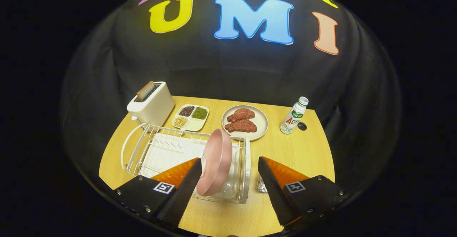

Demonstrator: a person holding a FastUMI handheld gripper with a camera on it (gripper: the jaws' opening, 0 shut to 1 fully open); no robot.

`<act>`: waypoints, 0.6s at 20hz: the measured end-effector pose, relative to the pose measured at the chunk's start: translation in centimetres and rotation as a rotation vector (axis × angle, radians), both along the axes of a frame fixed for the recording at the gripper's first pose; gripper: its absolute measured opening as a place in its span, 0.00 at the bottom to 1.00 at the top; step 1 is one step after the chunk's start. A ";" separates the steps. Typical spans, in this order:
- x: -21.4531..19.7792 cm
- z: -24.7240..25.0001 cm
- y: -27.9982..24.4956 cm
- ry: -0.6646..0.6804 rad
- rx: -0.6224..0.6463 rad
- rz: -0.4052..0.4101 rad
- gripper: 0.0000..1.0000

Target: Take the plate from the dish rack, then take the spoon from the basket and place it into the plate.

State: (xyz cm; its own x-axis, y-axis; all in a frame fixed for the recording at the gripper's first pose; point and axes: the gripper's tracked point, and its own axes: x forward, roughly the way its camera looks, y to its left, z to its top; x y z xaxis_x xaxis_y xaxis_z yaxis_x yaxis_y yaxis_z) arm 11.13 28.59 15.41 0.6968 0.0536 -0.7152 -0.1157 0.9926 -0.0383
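With the dish rack (167, 151) as landmark: behind its left end stands a toaster (151, 103); behind its middle a sectioned tray (190, 117); the pink plate (215, 162) stands on edge in its right end, between the spread fingers of the gripper (228, 183), which grip nothing; right of the rack lies a plate of meat (245, 122). I judge the first step in hand: advance, close on the rim, lift.

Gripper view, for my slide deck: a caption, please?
Open fingers straddle the pink plate standing upright in the dish rack.
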 end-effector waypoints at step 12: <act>3.3 -5.2 -0.6 0.130 -0.176 -0.203 0.75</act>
